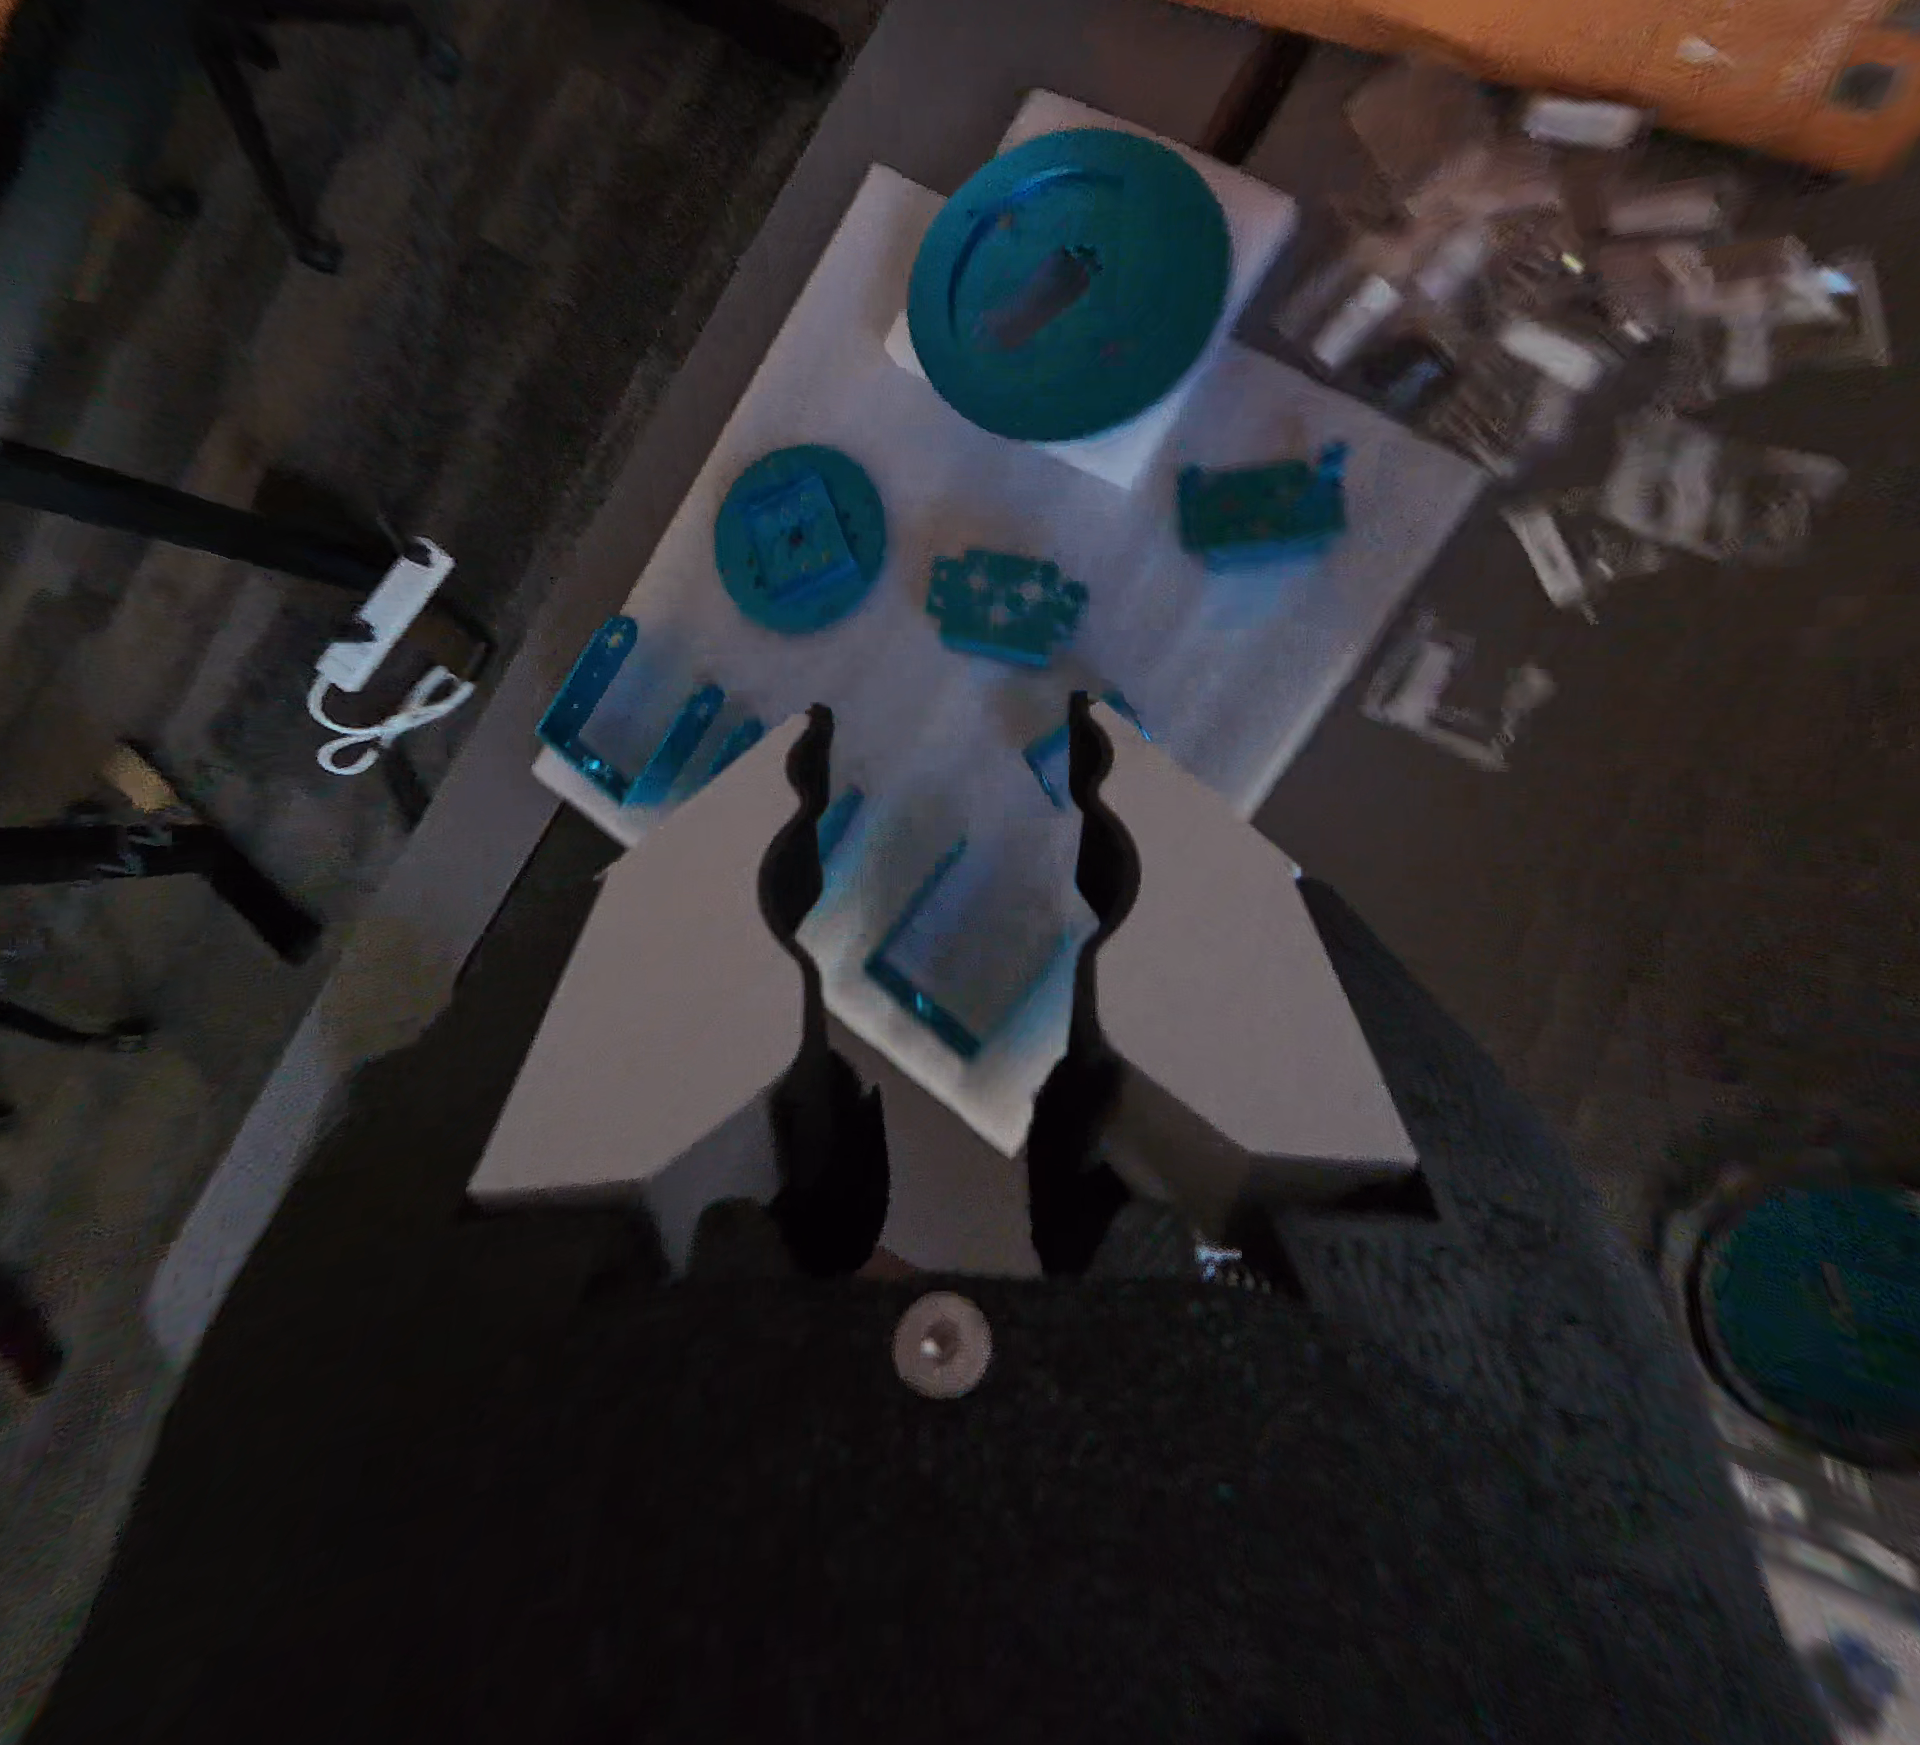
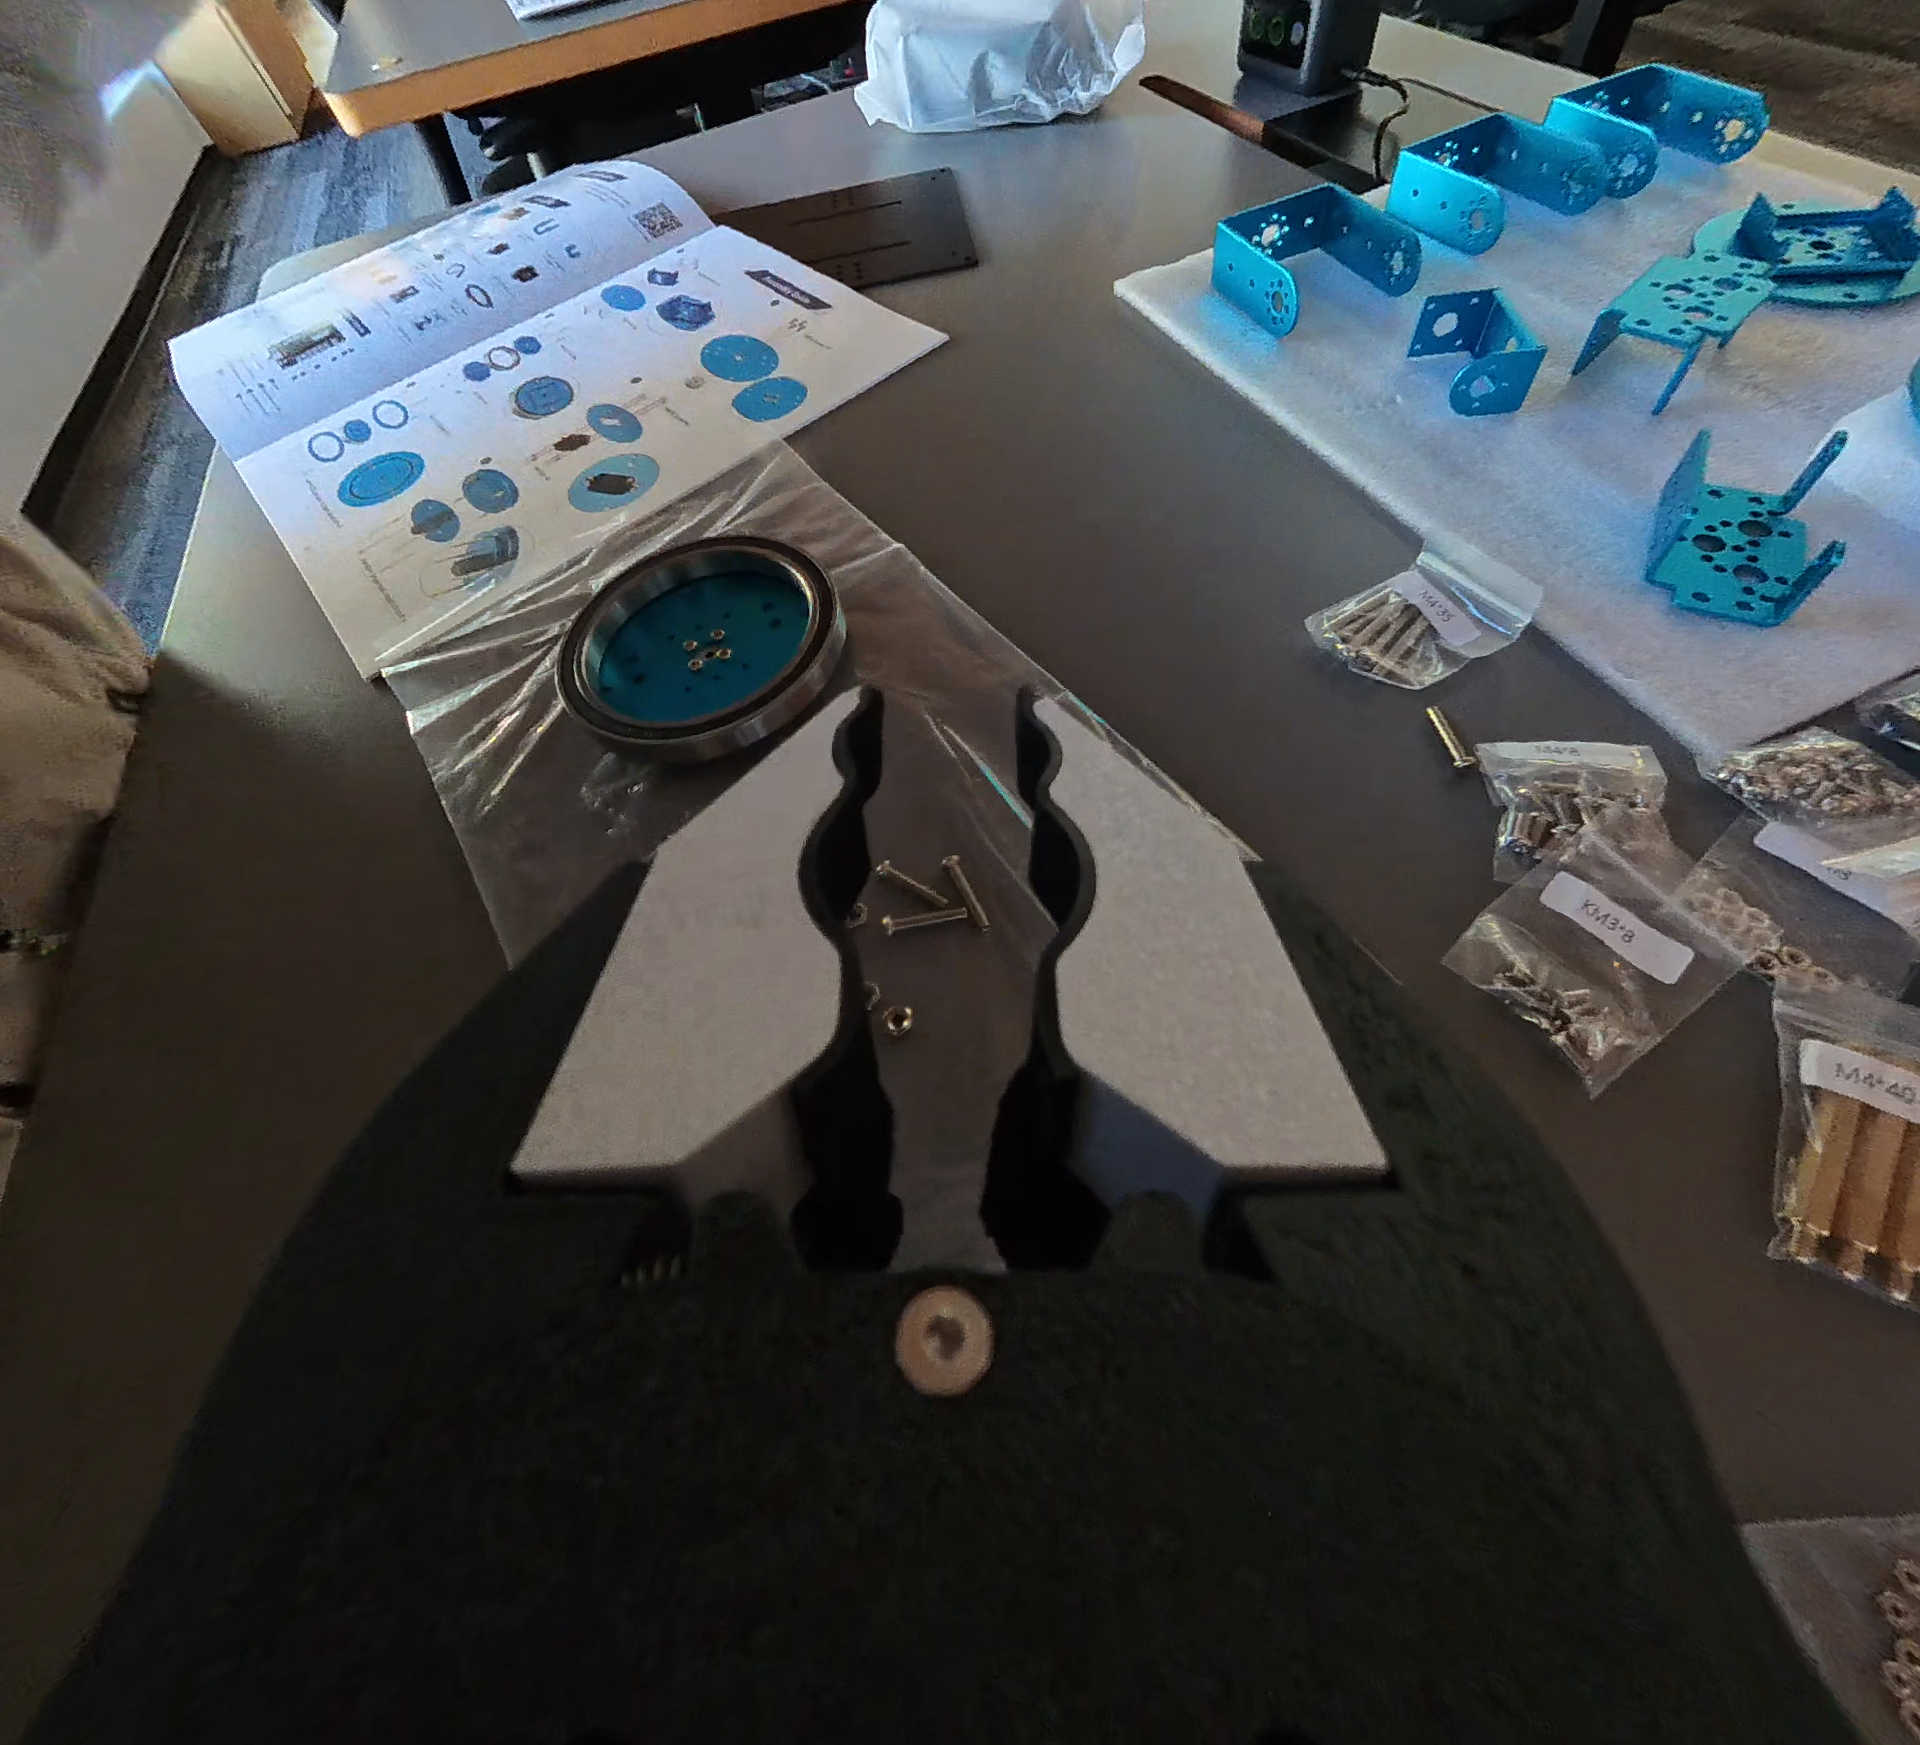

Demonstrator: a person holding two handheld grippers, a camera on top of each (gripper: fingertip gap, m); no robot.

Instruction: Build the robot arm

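Observation:
In the left wrist view my left gripper (image 1: 951,713) is open and empty, above a white foam sheet (image 1: 1299,656). A blue U bracket (image 1: 966,957) lies between its fingers, below them. Farther on lie a flat blue bracket (image 1: 1006,604), a small blue disc (image 1: 800,537) and a large blue disc (image 1: 1070,282). This view is blurred. My right gripper (image 2: 948,706) is open and empty, low over the dark table (image 2: 1143,500). Loose screws (image 2: 930,895) and a nut (image 2: 896,1020) lie between its fingers. A steel ring with a blue disc inside (image 2: 701,646) sits on a clear bag just beyond its left fingertip.
An open booklet (image 2: 520,365) lies beyond the ring. Blue brackets (image 2: 1486,178) stand on the foam sheet (image 2: 1558,490) at right. Bags of screws (image 2: 1579,957) and brass standoffs (image 2: 1849,1176) lie at right. A white plastic bag (image 2: 997,22), grey device (image 2: 1309,12) and black plate (image 2: 862,225) sit farther back. The tips of one gripper are about 30 cm away from the tips of the other. My left tips are roughly 20 cm from the small blue disc (image 1: 800,537). Seen from the right wrist view (image 2: 1809,249) as well.

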